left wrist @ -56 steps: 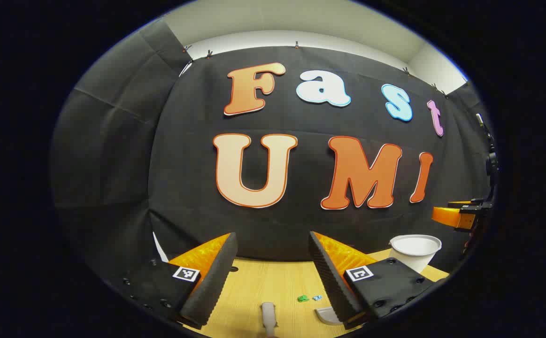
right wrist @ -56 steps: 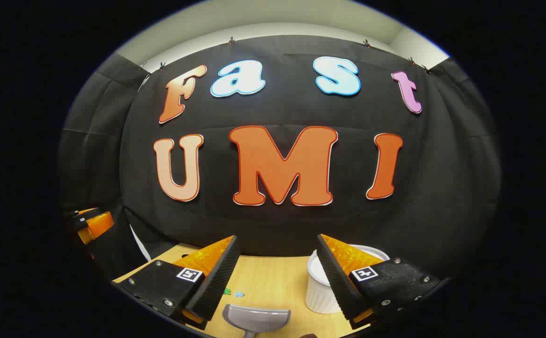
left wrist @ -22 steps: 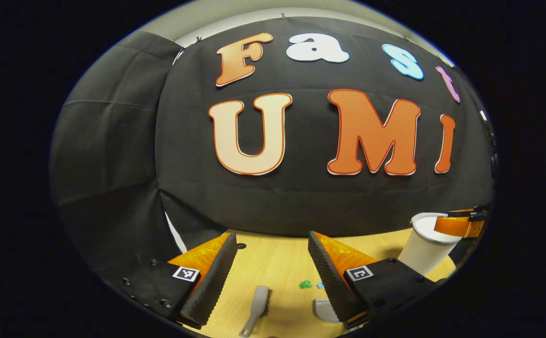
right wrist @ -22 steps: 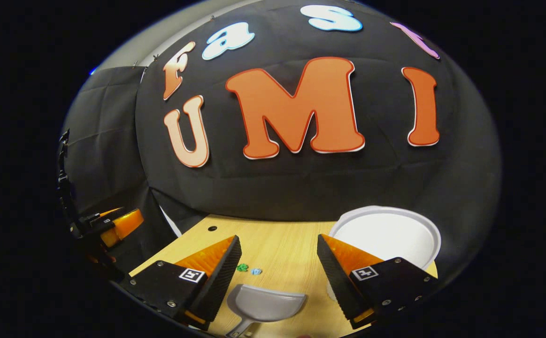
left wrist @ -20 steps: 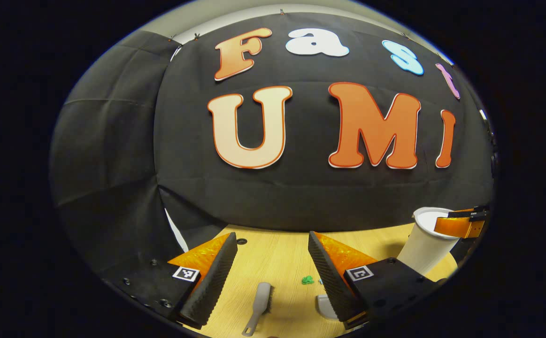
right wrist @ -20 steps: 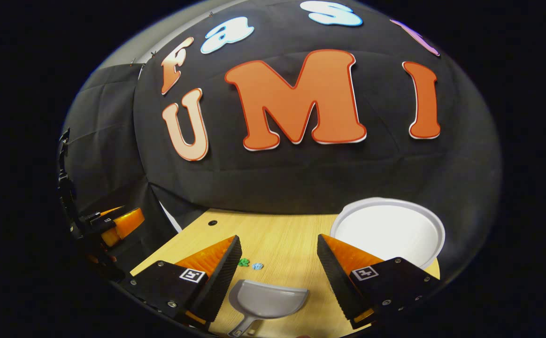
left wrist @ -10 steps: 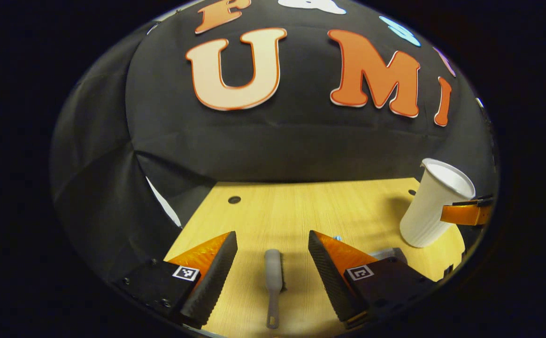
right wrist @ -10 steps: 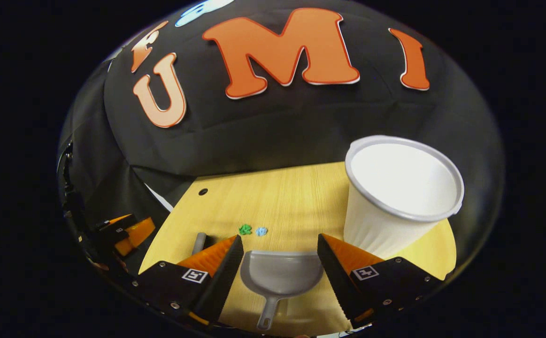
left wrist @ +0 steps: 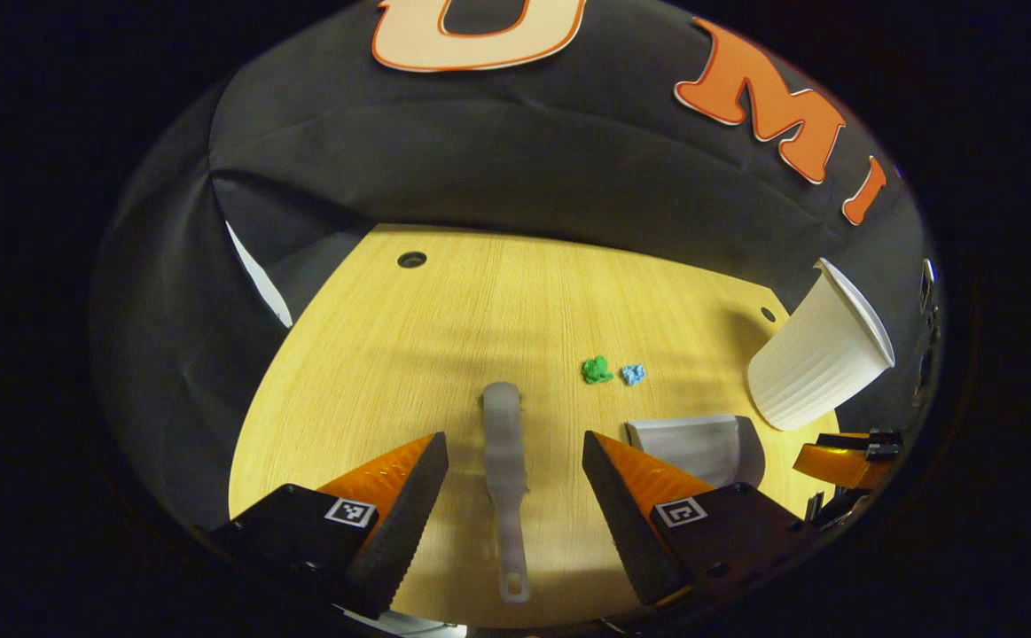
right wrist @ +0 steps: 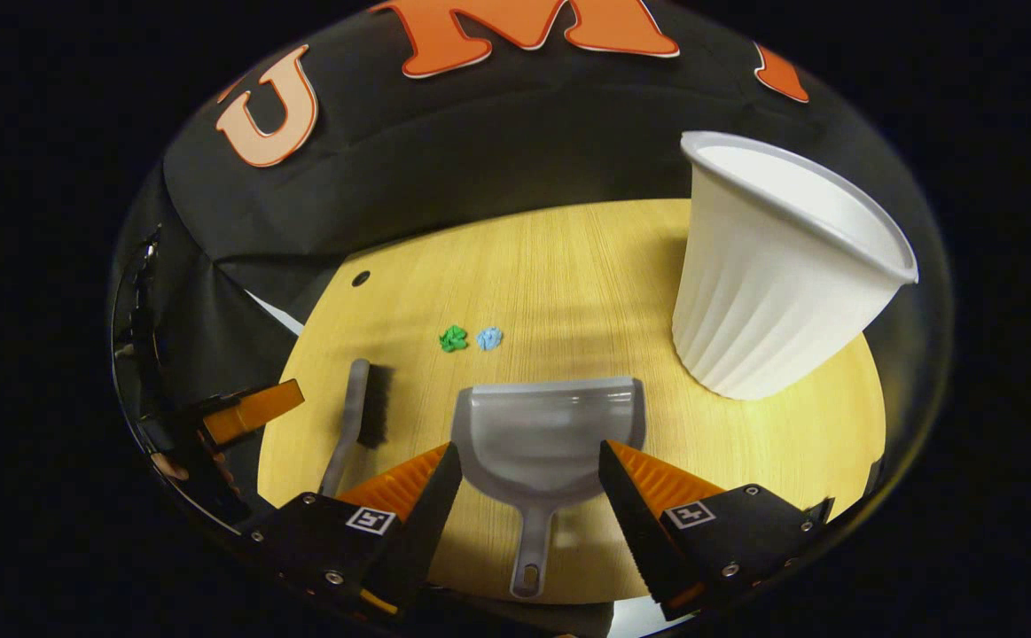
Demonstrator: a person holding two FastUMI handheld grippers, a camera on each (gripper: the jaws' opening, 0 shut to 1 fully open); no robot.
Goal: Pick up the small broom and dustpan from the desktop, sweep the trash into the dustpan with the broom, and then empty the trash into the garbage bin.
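A small grey broom (left wrist: 504, 474) lies flat on the wooden desktop (left wrist: 444, 328), its handle running between the fingers of my open left gripper (left wrist: 515, 496), which hovers above it. A grey dustpan (right wrist: 543, 443) lies with its handle pointing back between the fingers of my open right gripper (right wrist: 528, 509). Two scraps of trash, one green (right wrist: 453, 338) and one blue (right wrist: 489, 338), rest just beyond the dustpan's mouth. The broom (right wrist: 357, 416) lies left of the dustpan. The white ribbed garbage bin (right wrist: 772, 283) stands upright at the right.
The desktop (right wrist: 568, 266) ends at the black cloth wall behind. Small round holes (left wrist: 411, 260) sit near the back corners. In the left gripper view the dustpan (left wrist: 692, 443), the bin (left wrist: 812, 359) and the other gripper (left wrist: 843, 461) are at the right.
Both grippers have tilted downward and come closer over the desk; the broom handle and the dustpan handle now lie between their respective fingers. Nothing on the desk has moved.
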